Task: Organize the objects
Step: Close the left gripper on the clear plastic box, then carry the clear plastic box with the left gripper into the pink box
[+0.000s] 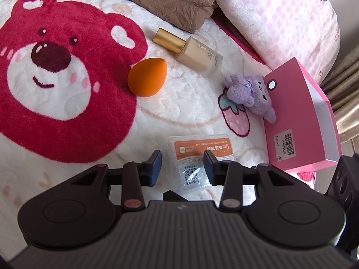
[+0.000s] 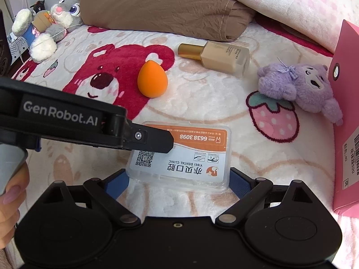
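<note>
Your right gripper (image 2: pixel 178 180) spread wide, straddling plastic case (image 2: pixel 181 157) at frame bottom, ready to clamp. Left gripper (image 1: pixel 182 164) apart above case, empty; pink box (image 1: pixel 300 121) waits right.

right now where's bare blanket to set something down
Free: between the sponge and the purple plush, in front of the bottle; also left of the clear case. Crowded: around the case, where both grippers meet, and by the pink box.
</note>
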Demonstrator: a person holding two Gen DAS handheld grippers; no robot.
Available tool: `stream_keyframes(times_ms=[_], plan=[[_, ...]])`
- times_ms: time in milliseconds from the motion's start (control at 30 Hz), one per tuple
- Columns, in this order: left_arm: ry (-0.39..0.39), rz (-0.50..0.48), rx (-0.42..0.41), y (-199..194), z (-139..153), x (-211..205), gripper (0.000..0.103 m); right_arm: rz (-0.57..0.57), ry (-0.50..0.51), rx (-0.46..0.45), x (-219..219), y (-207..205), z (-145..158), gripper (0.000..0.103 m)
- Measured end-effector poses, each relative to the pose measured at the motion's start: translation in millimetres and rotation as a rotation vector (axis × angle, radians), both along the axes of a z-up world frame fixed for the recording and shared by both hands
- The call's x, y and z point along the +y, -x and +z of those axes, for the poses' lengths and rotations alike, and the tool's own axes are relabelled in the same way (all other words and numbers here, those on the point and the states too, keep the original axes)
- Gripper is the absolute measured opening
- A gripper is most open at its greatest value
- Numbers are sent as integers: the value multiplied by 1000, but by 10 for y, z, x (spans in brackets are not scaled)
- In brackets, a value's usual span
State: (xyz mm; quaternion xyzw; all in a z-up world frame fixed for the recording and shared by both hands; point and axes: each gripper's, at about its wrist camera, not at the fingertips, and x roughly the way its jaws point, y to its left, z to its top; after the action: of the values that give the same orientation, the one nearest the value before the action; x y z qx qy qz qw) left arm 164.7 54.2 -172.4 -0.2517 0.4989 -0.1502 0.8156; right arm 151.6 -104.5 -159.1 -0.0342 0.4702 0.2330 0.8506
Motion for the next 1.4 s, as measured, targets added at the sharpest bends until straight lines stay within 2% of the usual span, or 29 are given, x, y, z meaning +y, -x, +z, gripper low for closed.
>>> stream_keyframes(times_ms=[67, 133, 200, 267, 367, 467, 600, 833, 1033, 1233, 1400], plan=[[16, 19, 20, -6, -40, 21, 48, -6, -5, -1, -3, -14, -12, 97], [20, 30, 26, -6, -46, 15, 48, -10, -8, -9, -6, -20, -34, 98], [11, 14, 10, 8, -11, -18, 42, -18, 3, -18, 9, 8, -23, 97], [9, 3, 7, 29, 20, -40, 41, -37, 7, -14, 12, 41, 2, 95], [67, 14, 42, 84, 66, -2, 40, -46, 35, -37, 4, 147, 96, 95], [101, 6, 34, 185, 208, 5, 38, -35, 56, -92, -33, 289, 250, 95], [118, -52, -14, 321, 486, -39, 38, -53, 16, -110, -180, 432, 519, 95], [40, -135, -102, 598, 1003, -326, 38, -55, 34, -148, -354, 695, 955, 95], [27, -199, -167, 743, 1361, -573, 38, -96, 28, -162, -593, 870, 1290, 95], [47, -261, -180, 785, 1622, -840, 38, -124, 24, -124, -879, 907, 1522, 95], [14, -311, -155, 767, 1745, -1087, 38, -153, 42, -75, -1049, 907, 1647, 95]])
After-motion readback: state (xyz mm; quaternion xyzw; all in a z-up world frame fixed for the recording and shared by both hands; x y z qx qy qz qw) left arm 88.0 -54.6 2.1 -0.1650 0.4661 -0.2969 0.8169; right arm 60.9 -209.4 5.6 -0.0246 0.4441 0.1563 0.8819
